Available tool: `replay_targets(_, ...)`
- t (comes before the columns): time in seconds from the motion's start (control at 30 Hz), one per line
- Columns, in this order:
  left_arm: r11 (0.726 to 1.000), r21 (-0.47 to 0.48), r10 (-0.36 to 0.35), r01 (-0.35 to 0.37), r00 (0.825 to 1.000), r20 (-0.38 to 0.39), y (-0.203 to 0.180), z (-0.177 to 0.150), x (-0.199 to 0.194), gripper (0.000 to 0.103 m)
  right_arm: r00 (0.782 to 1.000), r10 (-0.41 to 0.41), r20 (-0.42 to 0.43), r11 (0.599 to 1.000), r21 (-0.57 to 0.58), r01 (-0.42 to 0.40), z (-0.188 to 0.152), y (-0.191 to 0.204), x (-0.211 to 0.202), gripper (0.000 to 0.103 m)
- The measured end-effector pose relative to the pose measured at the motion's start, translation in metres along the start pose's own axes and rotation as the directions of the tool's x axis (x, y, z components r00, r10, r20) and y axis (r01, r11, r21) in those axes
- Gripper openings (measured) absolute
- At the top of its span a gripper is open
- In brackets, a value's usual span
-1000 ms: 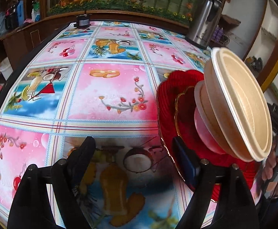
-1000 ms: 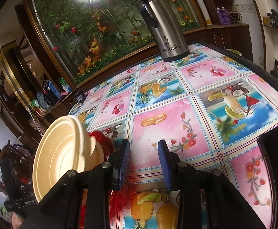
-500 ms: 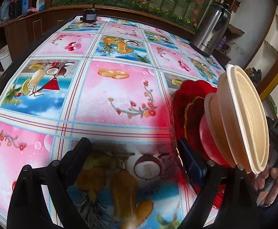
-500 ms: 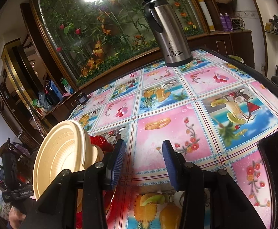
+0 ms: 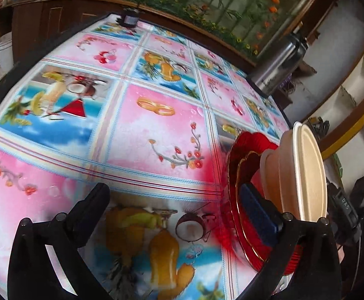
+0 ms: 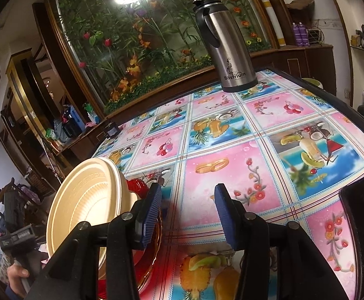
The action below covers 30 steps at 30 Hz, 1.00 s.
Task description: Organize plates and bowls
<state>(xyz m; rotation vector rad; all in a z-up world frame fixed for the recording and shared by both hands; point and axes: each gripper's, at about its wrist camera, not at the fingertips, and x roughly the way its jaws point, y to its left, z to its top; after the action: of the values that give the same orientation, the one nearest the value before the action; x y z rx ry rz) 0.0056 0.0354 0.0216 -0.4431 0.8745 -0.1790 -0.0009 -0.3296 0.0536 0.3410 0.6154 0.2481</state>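
The stack of cream bowls [image 5: 304, 172] on red plates [image 5: 242, 175] hung tilted between my two tools, just right of my left hand-held gripper [image 5: 179, 200] and left of my right hand-held gripper [image 6: 188, 212], both spread open and gripping nothing above the patterned counter [image 5: 144, 130].

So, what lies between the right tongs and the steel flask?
In the right wrist view, only bare patterned tablecloth lies between the right tongs and the steel flask.
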Motion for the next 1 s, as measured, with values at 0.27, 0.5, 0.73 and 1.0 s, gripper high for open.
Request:
replay_targets(0.27,0.973,0.134,0.153,-0.187,0.962,0.228,-0.039,-0.028,-0.050,0.103,1.000,-0.007,0.018,1.000,-0.017,0.007,0.000,0.003,-0.005,0.051)
replay_targets(0.5,0.934,0.192,0.237,-0.302,0.924,0.299,-0.062,-0.046,-0.051,0.103,0.998,-0.035,0.048,0.996,-0.085,0.039,-0.014,0.022,-0.025,0.059)
replay_targets(0.73,0.875,0.283,0.305,-0.392,0.901,0.308,-0.085,-0.059,-0.039,0.103,0.993,-0.046,0.110,0.983,-0.169,0.065,-0.038,0.047,-0.063,0.077)
replay_targets(1.0,0.835,0.307,0.352,-0.456,0.873,0.339,-0.096,-0.070,-0.035,0.103,0.983,-0.051,0.177,0.952,-0.288,0.102,-0.054,0.085,-0.086,0.100)
